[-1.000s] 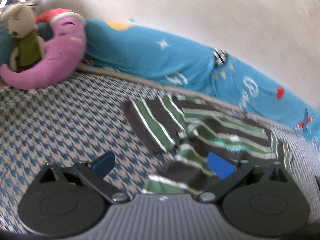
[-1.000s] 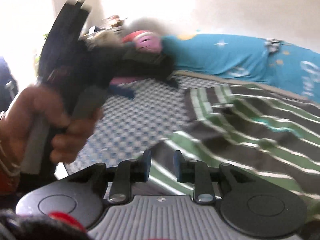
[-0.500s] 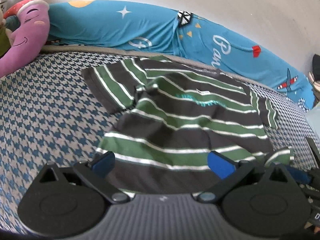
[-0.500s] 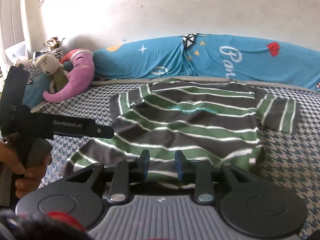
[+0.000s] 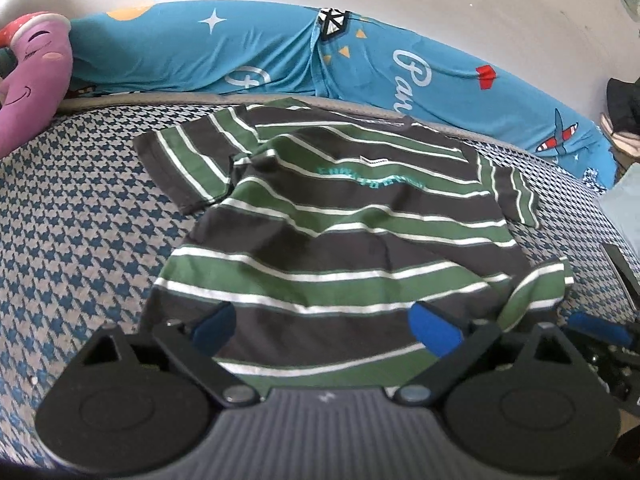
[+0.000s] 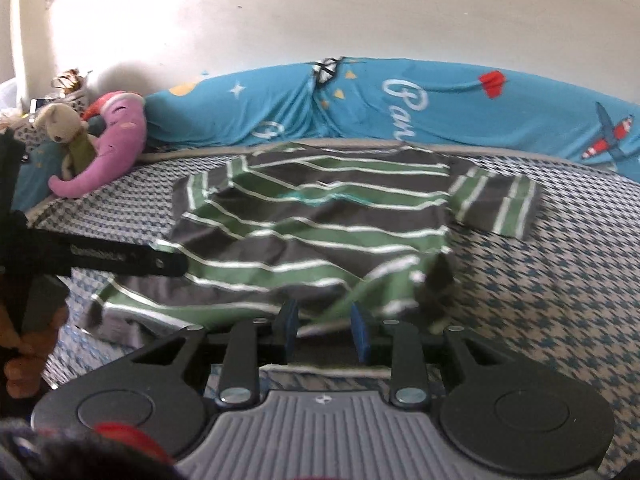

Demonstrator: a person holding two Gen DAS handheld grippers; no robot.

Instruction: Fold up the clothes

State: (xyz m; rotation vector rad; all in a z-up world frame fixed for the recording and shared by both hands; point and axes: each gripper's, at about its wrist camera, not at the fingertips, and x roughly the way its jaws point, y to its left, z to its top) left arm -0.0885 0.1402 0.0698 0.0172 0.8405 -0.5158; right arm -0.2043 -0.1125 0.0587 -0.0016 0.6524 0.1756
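A T-shirt [image 5: 340,240] striped in dark grey, green and white lies spread face up on the houndstooth bed [image 5: 80,220], collar toward the wall. Its right bottom corner [image 5: 532,292] is flipped up. My left gripper [image 5: 324,330] is open wide, low over the hem with nothing between its pads. In the right wrist view the shirt [image 6: 320,224] fills the middle, and my right gripper [image 6: 324,332] stands narrowly open at the hem, with cloth showing through the gap. A hand [image 6: 24,360] holds the left gripper's handle at the left edge.
A long blue printed bolster [image 6: 440,108] runs along the wall behind the shirt. A purple plush [image 6: 116,148] and a beige teddy [image 6: 64,128] sit at the bed's far left. A dark object [image 5: 624,100] and pale cloth [image 5: 624,200] lie at the right edge.
A second ago the shirt was bunched and the views swung fast. Now it lies spread out flat, and both grippers have settled low at its hem. The left jaws stayed wide open.
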